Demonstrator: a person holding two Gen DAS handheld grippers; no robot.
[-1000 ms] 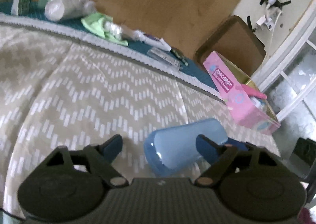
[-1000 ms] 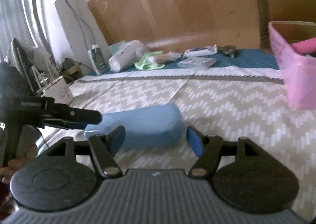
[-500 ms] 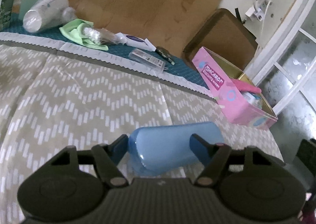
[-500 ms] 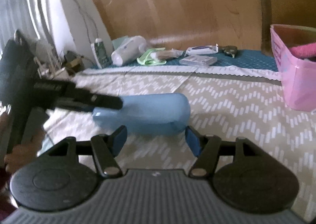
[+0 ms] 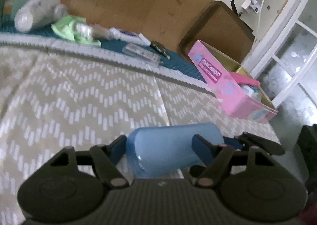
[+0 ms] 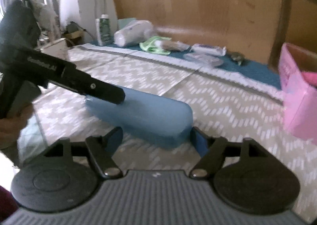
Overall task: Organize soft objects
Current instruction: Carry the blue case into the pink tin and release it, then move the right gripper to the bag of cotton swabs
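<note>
Blue soft roll lies on chevron cloth. My left gripper and right gripper straddle its ends, jaws opening, released.

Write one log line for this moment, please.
left tongs: opening, around blue roll | right tongs: opening, at roll's other end | pink box: beyond
</note>
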